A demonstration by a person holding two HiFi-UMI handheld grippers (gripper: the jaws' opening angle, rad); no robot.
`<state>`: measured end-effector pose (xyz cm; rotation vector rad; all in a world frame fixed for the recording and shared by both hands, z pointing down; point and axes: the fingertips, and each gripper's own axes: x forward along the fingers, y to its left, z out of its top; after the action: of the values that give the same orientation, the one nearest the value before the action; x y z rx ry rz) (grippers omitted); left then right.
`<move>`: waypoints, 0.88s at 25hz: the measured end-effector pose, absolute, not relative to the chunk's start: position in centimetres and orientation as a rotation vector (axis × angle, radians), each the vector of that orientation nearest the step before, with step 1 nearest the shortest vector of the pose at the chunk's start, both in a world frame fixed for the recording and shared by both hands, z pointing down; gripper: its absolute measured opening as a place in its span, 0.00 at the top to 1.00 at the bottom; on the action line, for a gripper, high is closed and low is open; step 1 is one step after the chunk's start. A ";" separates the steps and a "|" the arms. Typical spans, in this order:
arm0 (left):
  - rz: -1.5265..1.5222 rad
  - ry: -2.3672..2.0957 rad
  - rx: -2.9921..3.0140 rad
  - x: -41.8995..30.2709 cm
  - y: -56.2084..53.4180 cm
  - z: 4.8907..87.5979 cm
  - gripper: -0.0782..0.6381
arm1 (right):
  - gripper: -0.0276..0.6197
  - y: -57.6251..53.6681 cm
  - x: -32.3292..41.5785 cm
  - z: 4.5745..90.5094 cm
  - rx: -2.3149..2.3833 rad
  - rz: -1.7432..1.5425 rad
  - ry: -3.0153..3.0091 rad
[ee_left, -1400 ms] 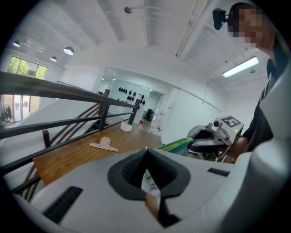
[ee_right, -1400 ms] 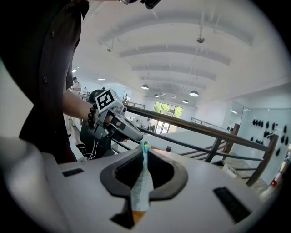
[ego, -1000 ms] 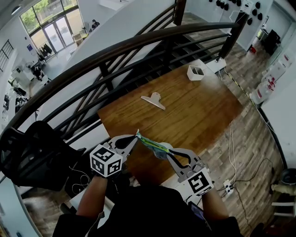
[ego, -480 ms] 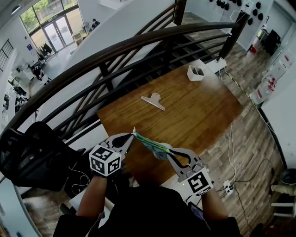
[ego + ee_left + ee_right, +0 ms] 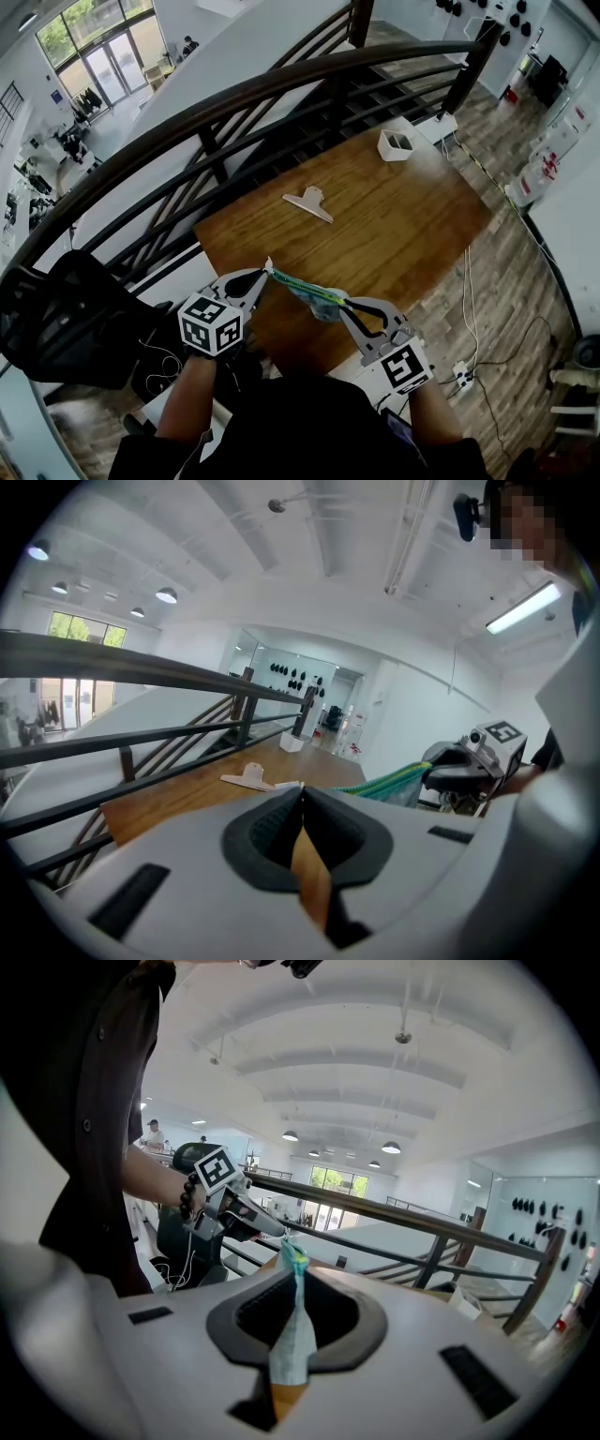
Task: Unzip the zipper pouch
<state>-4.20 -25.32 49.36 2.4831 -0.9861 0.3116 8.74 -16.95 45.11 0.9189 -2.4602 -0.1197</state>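
Zipper pouch held between two grippers. The teal-and-green fabric zipper pouch (image 5: 307,291) is stretched in the air above the near edge of the brown wooden table (image 5: 403,216). The left gripper (image 5: 266,269) is clenched on a small pale pull tab (image 5: 287,785) at the pouch's left end. The right gripper (image 5: 343,301) grasps the pouch's right end, with fabric pinched between its jaws.

Mezzanine of an open, modern workspace: a dark railing (image 5: 281,84) guards a staircase (image 5: 384,98), a wooden bench (image 5: 394,216) stands on plank flooring (image 5: 506,281), and glazed entrance doors (image 5: 103,61) (lower level) admit daylight.
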 end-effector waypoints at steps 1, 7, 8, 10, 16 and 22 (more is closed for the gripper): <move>0.309 -0.990 2.479 -4.2 -25.4 49.4 0.87 | 0.92 -17.0 8.7 45.1 0.918 -0.120 -2.460; 0.366 -1.026 2.478 -4.8 -25.4 50.2 0.87 | 0.92 -18.0 8.3 45.3 0.932 -0.110 -2.483; 0.371 -1.036 2.478 -5.1 -25.3 50.2 0.87 | 0.91 -18.2 8.1 45.4 0.934 -0.108 -2.484; 0.352 -1.055 2.468 -5.8 -25.2 50.1 0.87 | 0.91 -18.6 7.9 45.5 0.931 -0.111 -2.481; 0.297 -1.086 2.420 -7.6 -24.3 50.1 0.87 | 0.91 -19.6 7.4 47.0 0.944 -0.090 -2.438; 0.290 -1.100 2.384 -8.7 -23.3 50.6 0.87 | 0.88 -21.7 8.2 49.1 1.031 -0.091 -2.356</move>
<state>-8.69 -23.35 50.56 2.3835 -1.1000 0.2902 8.23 -21.71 49.10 1.0313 -2.3559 -0.0908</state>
